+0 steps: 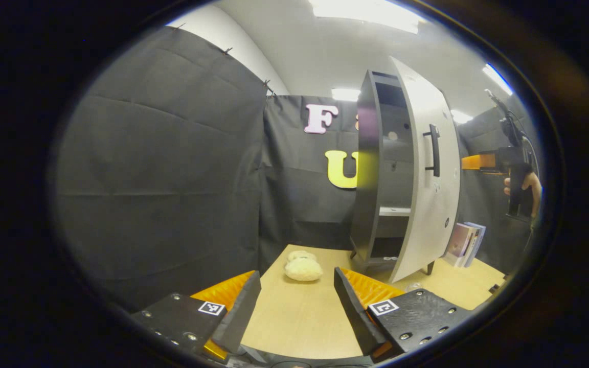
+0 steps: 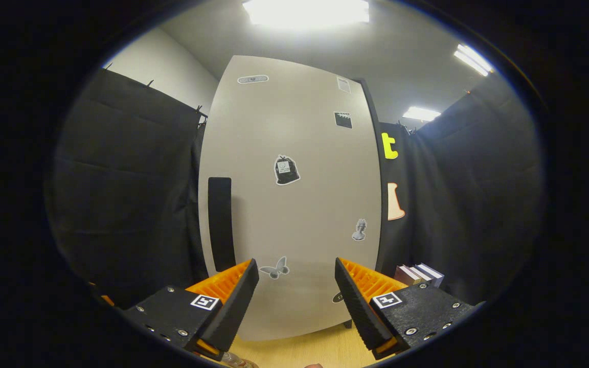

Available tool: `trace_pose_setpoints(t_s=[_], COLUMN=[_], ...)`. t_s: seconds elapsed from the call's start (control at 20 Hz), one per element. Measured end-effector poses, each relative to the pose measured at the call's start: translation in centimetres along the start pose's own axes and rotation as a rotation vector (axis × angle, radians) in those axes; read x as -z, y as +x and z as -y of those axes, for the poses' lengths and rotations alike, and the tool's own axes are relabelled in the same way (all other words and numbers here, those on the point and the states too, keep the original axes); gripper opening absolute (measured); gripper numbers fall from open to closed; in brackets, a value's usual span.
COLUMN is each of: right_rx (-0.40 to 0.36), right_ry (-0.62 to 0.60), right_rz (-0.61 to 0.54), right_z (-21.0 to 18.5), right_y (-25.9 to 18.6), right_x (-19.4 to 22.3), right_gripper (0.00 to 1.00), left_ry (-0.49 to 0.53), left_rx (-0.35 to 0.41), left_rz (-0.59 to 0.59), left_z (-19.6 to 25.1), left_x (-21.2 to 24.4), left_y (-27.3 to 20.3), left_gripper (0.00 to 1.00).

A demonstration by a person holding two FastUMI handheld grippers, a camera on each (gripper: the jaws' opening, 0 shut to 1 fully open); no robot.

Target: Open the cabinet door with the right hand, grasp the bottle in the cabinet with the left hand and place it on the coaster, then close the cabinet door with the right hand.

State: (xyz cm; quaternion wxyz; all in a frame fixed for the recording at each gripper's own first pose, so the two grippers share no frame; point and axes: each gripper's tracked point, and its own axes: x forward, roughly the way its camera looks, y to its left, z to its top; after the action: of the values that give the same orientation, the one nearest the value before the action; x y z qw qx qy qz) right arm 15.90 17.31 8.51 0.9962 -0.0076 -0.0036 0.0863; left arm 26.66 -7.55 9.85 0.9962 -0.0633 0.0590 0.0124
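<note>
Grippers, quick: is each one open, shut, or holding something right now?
Left gripper: open, holding nothing, above the table.
Right gripper: open, holding nothing, facing the cabinet door.

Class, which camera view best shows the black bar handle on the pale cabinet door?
The right gripper view: the black bar handle faces the camera, large on the pale cabinet door. The left gripper view shows it small, obliquely.

Left gripper [image 1: 297, 301] and right gripper [image 2: 297, 301], jaws apart, empty
</note>
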Motion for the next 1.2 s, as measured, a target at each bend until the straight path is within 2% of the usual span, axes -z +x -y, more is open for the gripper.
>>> trace_pose_setpoints(t_s=[0.25, 0.3, 0.4, 0.5, 0.55, 0.7, 0.75, 0.8, 0.85, 0.95, 1.0, 1.15, 1.2], right_rx=[0.042, 0.050, 0.058, 0.071, 0.076, 0.089, 0.095, 0.104, 0.109, 0.132, 0.141, 0.155, 0.160], right_ry=[-0.025, -0.027, -0.029, -0.026, -0.020, -0.004, -0.003, -0.001, -0.001, -0.010, -0.014, -0.023, -0.028], right_rz=[0.011, 0.016, 0.024, 0.028, 0.027, 0.019, 0.017, 0.016, 0.017, 0.016, 0.013, 0.011, 0.008], right_z=[2.0, 2.5, 3.8, 5.5, 6.3, 9.5, 10.5, 11.8, 12.6, 14.9, 16.0, 18.5, 19.4], right_y=[-2.7, -3.2, -4.4, -5.5, -6.0, -7.5, -7.8, -8.4, -8.8, -9.7, -10.1, -11.2, -11.7], right_x=[-0.5, -0.6, -0.8, -0.8, -0.7, -0.4, -0.3, -0.1, 0.0, 0.6, 1.0, 2.2, 2.7], right_gripper=[0.93, 0.93, 0.93, 0.93, 0.93, 0.93, 0.93, 0.93, 0.93, 0.93, 0.93, 0.93, 0.93], left_ry=[-0.012, -0.013, -0.004, 0.001, -0.001, 0.008, 0.011, 0.012, 0.011, 0.014, 0.020, 0.034, 0.040], left_rx=[0.053, 0.066, 0.074, 0.081, 0.087, 0.103, 0.106, 0.106, 0.110, 0.114, 0.115, 0.114, 0.113], left_rz=[-0.004, 0.000, 0.000, 0.000, 0.004, 0.026, 0.033, 0.034, 0.035, 0.042, 0.046, 0.056, 0.060], left_z=[1.1, 1.4, 1.6, 1.9, 2.4, 3.1, 3.4, 3.6, 3.8, 4.4, 4.5, 4.8, 5.0], left_x=[-0.2, -0.3, -0.5, -0.6, -0.8, -1.4, -1.5, -1.5, -1.6, -1.9, -2.0, -2.3, -2.3], left_y=[0.2, 0.2, 0.4, 0.5, 0.6, 0.7, 0.9, 1.0, 1.0, 0.9, 1.0, 0.8, 0.8], left_gripper=[0.86, 0.82, 0.86, 0.86, 0.82, 0.89, 0.86, 0.89, 0.82, 0.82, 0.86, 0.86, 0.89])
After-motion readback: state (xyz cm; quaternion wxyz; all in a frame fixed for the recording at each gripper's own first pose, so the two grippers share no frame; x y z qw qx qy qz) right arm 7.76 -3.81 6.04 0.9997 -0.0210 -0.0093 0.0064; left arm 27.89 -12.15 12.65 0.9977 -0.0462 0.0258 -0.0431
